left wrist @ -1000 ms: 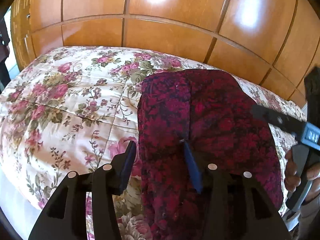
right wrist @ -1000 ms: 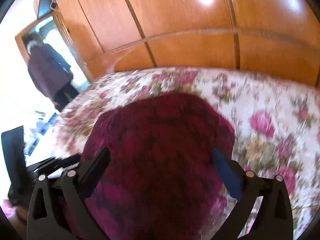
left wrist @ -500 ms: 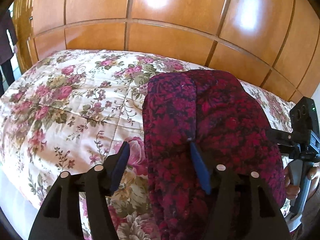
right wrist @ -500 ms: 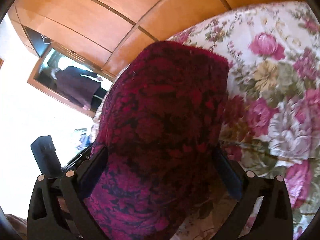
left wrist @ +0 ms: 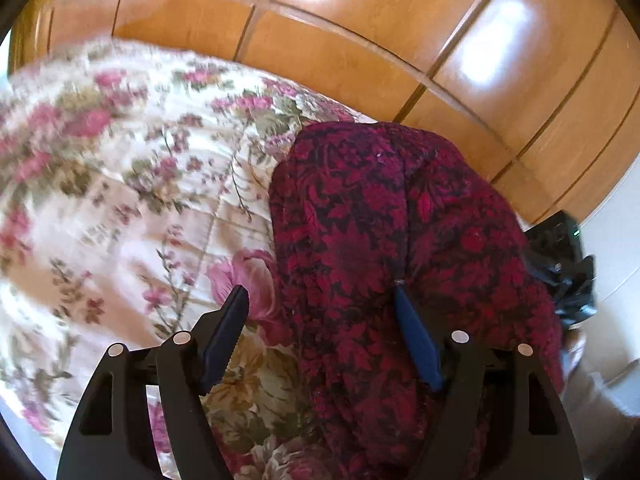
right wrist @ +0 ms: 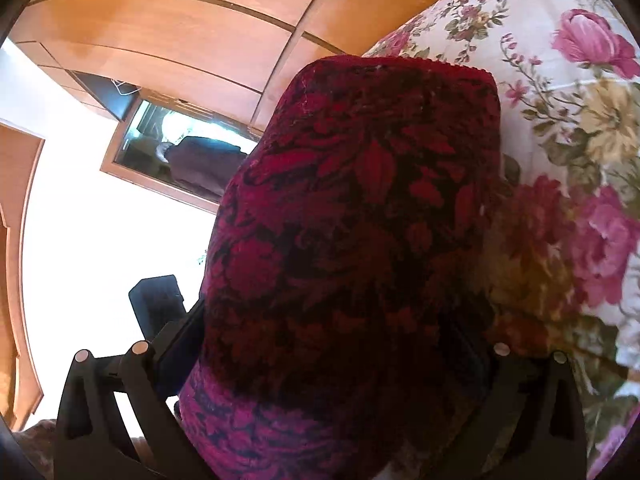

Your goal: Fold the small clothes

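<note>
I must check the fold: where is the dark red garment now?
In the left wrist view, the dark red floral garment lies right of centre on the floral bedspread, before the wooden wardrobe doors.

Black tongs [left wrist: 320, 340], blue pads [left wrist: 416, 336]

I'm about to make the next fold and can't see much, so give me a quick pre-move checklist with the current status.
1. Left gripper released: ok. Its jaws have just been opening and no cloth is pinched between them.
2. Left jaws placed: ok. They straddle the garment edge, one pad on the cloth and one over the bedspread.
3. Right gripper tips visible: not ok. The jaws stand wide, but the garment covers them.
4. Garment lying on the bedspread: ok.
5. Near hem lying flat: cannot tell.
</note>
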`<state>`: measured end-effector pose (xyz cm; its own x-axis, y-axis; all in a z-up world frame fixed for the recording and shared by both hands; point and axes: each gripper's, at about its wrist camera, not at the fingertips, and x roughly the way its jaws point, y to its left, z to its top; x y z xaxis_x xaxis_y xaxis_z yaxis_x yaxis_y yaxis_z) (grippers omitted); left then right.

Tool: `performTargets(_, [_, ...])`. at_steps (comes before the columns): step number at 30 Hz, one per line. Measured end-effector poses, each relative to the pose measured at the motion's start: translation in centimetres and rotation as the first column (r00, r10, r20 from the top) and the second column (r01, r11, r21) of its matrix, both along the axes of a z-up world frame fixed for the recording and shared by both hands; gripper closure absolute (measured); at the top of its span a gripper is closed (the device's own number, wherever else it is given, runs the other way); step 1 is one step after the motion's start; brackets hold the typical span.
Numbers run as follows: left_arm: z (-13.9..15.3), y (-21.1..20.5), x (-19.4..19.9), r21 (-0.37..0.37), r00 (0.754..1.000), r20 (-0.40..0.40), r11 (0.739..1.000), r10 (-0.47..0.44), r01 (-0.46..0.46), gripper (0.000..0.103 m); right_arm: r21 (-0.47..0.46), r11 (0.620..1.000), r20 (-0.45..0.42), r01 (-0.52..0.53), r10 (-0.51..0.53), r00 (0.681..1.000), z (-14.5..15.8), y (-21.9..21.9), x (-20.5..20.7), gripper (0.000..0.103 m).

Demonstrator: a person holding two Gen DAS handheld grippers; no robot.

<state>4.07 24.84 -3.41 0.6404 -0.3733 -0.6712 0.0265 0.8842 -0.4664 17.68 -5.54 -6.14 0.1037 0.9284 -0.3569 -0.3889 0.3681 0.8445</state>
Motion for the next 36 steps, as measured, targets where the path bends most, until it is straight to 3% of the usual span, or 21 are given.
performTargets(3, [-1.0, 0.9, -0.3, -0.107, 1.000, 0.003, 0.994, 0.004, -0.003, 0.031, -0.026, 1.000, 0.035, 0.010, -0.009, 0.999, 0.9, 0.6, -0.4, 0.005])
performTargets(4, [-1.1, 1.0, -0.6, -0.138, 1.000, 0.010, 0.990, 0.004, -0.003, 0.035, -0.038, 0.999, 0.060, 0.020, -0.017, 0.998, 1.5, 0.8, -0.8, 0.012])
performTargets(6, [-1.2, 0.6, -1.1, -0.218, 0.999, 0.041, 0.975, -0.019, 0.028, 0.052, -0.055, 0.998, 0.114, 0.032, -0.025, 0.993, 2.9, 1.0, -1.7, 0.022])
performTargets(8, [-0.8, -0.3, -1.2, -0.210, 0.997, 0.065, 0.977, -0.029, 0.042, 0.052, -0.070, 0.997, 0.169, 0.029, -0.017, 0.985, 4.5, 1.1, -2.7, 0.031])
performTargets(13, [0.4, -3.6, 1.0, -0.259, 0.989, 0.102, 0.957, -0.104, 0.127, 0.052, -0.109, 0.991, 0.294, 0.072, -0.037, 0.955, 7.9, -0.2, -4.8, 0.037])
performTargets(14, [1.2, -5.5, 2.1, -0.246, 0.982, 0.118, 0.954, -0.146, 0.171, 0.052, -0.105, 0.989, 0.317, 0.106, -0.067, 0.946, 8.8, -1.6, -5.2, 0.037])
performTargets(15, [1.9, -7.2, 3.1, -0.237, 0.973, 0.139, 0.948, -0.184, 0.213, 0.061, -0.103, 0.985, 0.336, 0.138, -0.096, 0.937, 9.5, -3.0, -5.5, 0.038])
performTargets(19, [5.3, -16.3, 8.4, -0.183, 0.917, 0.202, 0.907, -0.343, 0.380, 0.061, -0.087, 0.950, 0.398, 0.301, -0.244, 0.885, 11.8, -10.2, -6.5, 0.041])
performTargets(21, [6.4, -21.9, 11.6, -0.177, 0.891, 0.200, 0.879, -0.409, 0.443, 0.061, -0.080, 0.905, 0.432, 0.418, -0.346, 0.833, 12.5, -14.9, -6.8, 0.042])
performTargets(25, [7.0, -33.3, 15.6, -0.086, 0.830, 0.137, 0.828, -0.541, 0.554, 0.061, -0.097, 0.782, 0.416, 0.615, -0.530, 0.739, 11.0, -24.7, -7.1, 0.043])
performTargets(27, [5.7, -38.8, 16.2, 0.011, 0.807, 0.052, 0.809, -0.588, 0.588, 0.061, -0.142, 0.706, 0.369, 0.694, -0.613, 0.699, 8.4, -29.5, -7.3, 0.043])
performTargets(29, [4.1, -42.3, 15.2, 0.063, 0.775, 0.019, 0.774, -0.632, 0.630, 0.061, -0.183, 0.647, 0.299, 0.740, -0.681, 0.669, 4.8, -33.1, -8.2, 0.043])
performTargets(30, [3.6, -43.0, 14.6, 0.073, 0.770, 0.010, 0.768, -0.638, 0.636, 0.061, -0.195, 0.635, 0.263, 0.748, -0.701, 0.663, 3.1, -34.1, -8.7, 0.043])
performTargets(32, [3.0, -43.1, 13.8, 0.020, 0.773, 0.009, 0.773, -0.635, 0.634, 0.061, -0.196, 0.616, 0.213, 0.763, -0.733, 0.646, -0.1, -35.3, -10.8, 0.039])
performTargets(34, [3.0, -42.4, 12.5, 0.000, 0.788, 0.020, 0.789, -0.615, 0.615, 0.058, -0.157, 0.612, 0.198, 0.775, -0.750, 0.632, -1.2, -35.6, -12.8, 0.036])
performTargets(36, [3.4, -42.1, 11.3, 0.040, 0.811, 0.034, 0.811, -0.585, 0.583, 0.058, -0.143, 0.605, 0.210, 0.783, -0.755, 0.622, -1.1, -35.6, -14.2, 0.025])
